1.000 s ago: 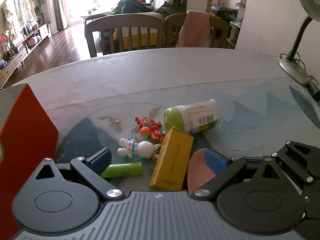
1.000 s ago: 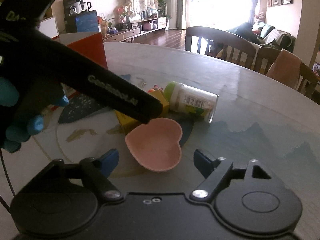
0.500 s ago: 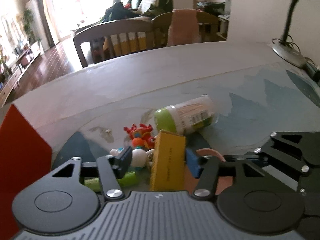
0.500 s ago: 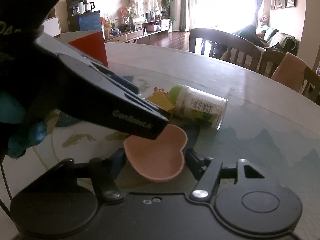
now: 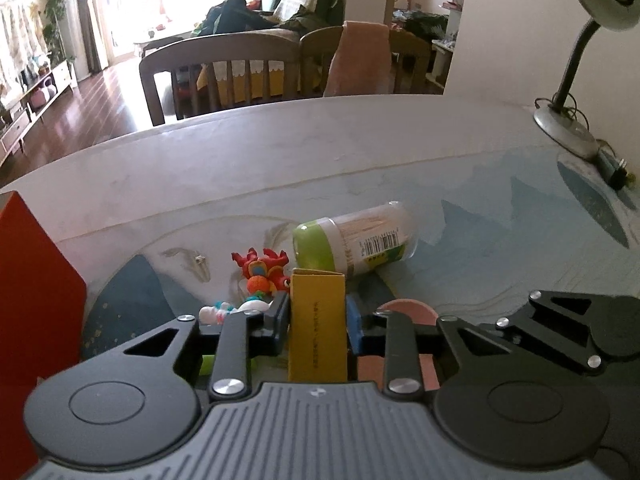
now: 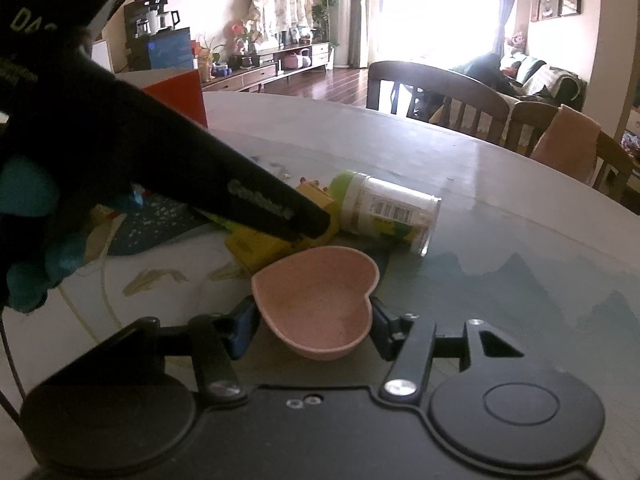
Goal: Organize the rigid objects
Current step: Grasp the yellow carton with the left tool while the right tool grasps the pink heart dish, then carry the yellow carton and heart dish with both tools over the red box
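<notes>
My left gripper [image 5: 318, 320] is shut on a yellow box [image 5: 317, 320], its blue pads pressed to both sides. My right gripper [image 6: 312, 320] is shut on a pink heart-shaped dish [image 6: 318, 304], which rests on the table. The dish also shows in the left wrist view [image 5: 408, 308], just right of the box. A toothpick jar with a green lid [image 5: 356, 242] lies on its side behind them. A red toy [image 5: 264, 268], a white figurine [image 5: 218, 312] and a green tube [image 5: 206, 364] lie to the left. The left gripper's black body [image 6: 160, 168] hides part of the box [image 6: 260, 242].
An orange box [image 5: 36, 300] stands at the left edge of the round table [image 5: 280, 168]. A desk lamp [image 5: 572, 120] and a plug [image 5: 616, 170] sit at the far right. Chairs [image 5: 224, 68] stand beyond the far edge.
My left gripper moved onto the yellow box and closed on it. My right gripper moved in around the pink dish and closed on its sides.
</notes>
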Demonstrator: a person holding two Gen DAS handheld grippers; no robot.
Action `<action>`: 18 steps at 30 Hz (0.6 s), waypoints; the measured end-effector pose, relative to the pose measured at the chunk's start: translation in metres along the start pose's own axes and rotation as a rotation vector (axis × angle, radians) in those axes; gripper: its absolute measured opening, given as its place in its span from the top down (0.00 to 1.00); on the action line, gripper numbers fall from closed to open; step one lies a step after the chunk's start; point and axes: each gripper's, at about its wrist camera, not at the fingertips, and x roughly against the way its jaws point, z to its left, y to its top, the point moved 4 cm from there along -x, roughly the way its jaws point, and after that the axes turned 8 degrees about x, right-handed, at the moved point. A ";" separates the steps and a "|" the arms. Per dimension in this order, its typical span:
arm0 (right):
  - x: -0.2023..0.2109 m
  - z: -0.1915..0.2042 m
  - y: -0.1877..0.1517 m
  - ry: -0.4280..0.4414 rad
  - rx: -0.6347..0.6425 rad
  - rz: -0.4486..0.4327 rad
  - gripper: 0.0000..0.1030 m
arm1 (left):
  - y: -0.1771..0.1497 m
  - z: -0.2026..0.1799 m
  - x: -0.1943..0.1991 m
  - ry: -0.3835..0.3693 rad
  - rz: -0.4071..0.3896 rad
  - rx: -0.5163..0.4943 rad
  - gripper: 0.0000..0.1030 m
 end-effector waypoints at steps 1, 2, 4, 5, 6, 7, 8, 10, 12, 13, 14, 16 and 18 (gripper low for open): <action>0.004 0.000 0.000 -0.002 -0.002 0.000 0.46 | 0.000 0.001 0.002 0.000 0.001 0.003 0.72; 0.006 0.000 0.000 -0.005 0.000 0.001 0.46 | 0.000 0.001 0.004 -0.001 0.001 0.006 0.72; 0.013 0.002 0.000 -0.014 0.005 0.000 0.46 | 0.001 0.001 0.009 -0.015 0.003 0.024 0.72; 0.017 0.002 0.000 -0.014 0.002 0.000 0.46 | 0.001 0.002 0.012 -0.022 0.002 0.035 0.73; 0.020 0.002 0.001 -0.013 -0.001 -0.001 0.46 | 0.001 0.003 0.015 -0.025 0.003 0.044 0.73; 0.025 0.002 0.002 -0.015 -0.005 -0.005 0.46 | 0.001 0.004 0.019 -0.029 0.000 0.051 0.73; 0.030 0.002 0.002 -0.019 -0.008 -0.009 0.46 | 0.001 0.004 0.023 -0.033 -0.005 0.056 0.73; 0.039 0.002 0.005 -0.018 -0.020 -0.019 0.46 | -0.001 0.006 0.031 -0.045 -0.012 0.074 0.73; 0.050 0.003 0.009 -0.024 -0.028 -0.030 0.46 | -0.002 0.009 0.039 -0.056 -0.021 0.097 0.73; 0.054 0.004 0.011 -0.027 -0.029 -0.034 0.46 | -0.001 0.011 0.043 -0.061 -0.026 0.106 0.73; 0.059 0.005 0.013 -0.029 -0.030 -0.040 0.46 | -0.002 0.012 0.048 -0.064 -0.031 0.115 0.73; 0.068 0.008 0.017 -0.034 -0.031 -0.049 0.46 | -0.005 0.015 0.058 -0.068 -0.043 0.132 0.73; 0.077 0.012 0.022 -0.043 -0.027 -0.053 0.46 | -0.006 0.019 0.069 -0.078 -0.055 0.147 0.73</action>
